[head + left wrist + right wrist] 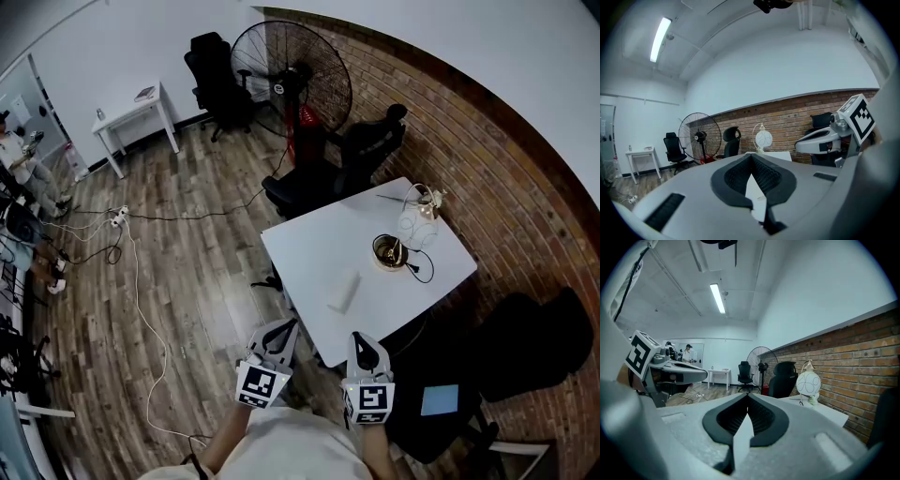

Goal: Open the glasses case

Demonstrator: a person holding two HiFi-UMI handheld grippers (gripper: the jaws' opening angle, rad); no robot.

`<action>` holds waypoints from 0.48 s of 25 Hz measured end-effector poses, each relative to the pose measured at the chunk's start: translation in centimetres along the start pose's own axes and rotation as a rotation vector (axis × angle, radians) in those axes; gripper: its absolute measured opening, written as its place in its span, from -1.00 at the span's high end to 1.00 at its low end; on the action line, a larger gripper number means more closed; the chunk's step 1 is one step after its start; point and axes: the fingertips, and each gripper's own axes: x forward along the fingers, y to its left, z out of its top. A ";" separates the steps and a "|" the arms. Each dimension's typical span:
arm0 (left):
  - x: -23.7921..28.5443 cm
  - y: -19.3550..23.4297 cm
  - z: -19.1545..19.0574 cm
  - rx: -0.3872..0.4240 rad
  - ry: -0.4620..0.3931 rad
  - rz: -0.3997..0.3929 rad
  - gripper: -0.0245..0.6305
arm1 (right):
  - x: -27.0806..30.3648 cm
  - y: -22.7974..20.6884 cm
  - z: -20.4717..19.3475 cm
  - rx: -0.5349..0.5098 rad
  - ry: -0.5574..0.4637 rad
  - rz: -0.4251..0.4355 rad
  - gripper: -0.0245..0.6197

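While the glasses case (344, 290) is still lying closed on the white table (309, 246), both claws are hanging short of the table's near edge. This looks like the approach step, with the opening itself not yet begun.

The left gripper (281, 332) is holding nothing: its two dark ribbed pads are meeting at the tips. The right gripper (361, 343) is pinched fully together in the same way and is also empty. The two are sitting side by side, each pointing forward and slightly downward towards the table.

The case is resting ahead of both claws, between the lines they are pointing along, a little nearer the right claw's line and clear of both. It is a pale, oblong box with softened corners, looking smooth and rigid, and it is lying at a slant to the table edge. Its seam and hinge are too small to make out.

Further beyond the claws, a round dark dish (389, 251) with a thin black cable is sitting past the case, and a white wire globe ornament (417, 223) is standing behind it near a rough red brick wall (487, 178).

The next move probably calls for both claws to spread apart, one steadying the lower shell while the other catches the lid's lip. The smooth shell may be slippery and could skid on the glossy tabletop.
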 end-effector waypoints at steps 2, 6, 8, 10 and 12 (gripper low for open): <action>1.3 0.7 -0.2 0.001 0.001 -0.020 0.92 | 1.2 -0.4 0.0 0.000 0.007 -0.013 0.90; 3.8 3.0 -0.5 0.004 0.000 -0.064 0.92 | 4.1 -0.8 0.2 0.005 0.024 -0.047 0.90; 5.2 4.1 -0.5 0.008 0.001 -0.091 0.92 | 5.6 -1.1 0.4 0.013 0.031 -0.067 0.90; 6.7 5.3 -0.4 0.008 0.003 -0.118 0.92 | 7.1 -1.5 0.5 0.020 0.040 -0.090 0.90; 8.3 6.3 -0.5 0.011 0.004 -0.146 0.92 | 8.6 -2.0 0.6 0.025 0.052 -0.113 0.90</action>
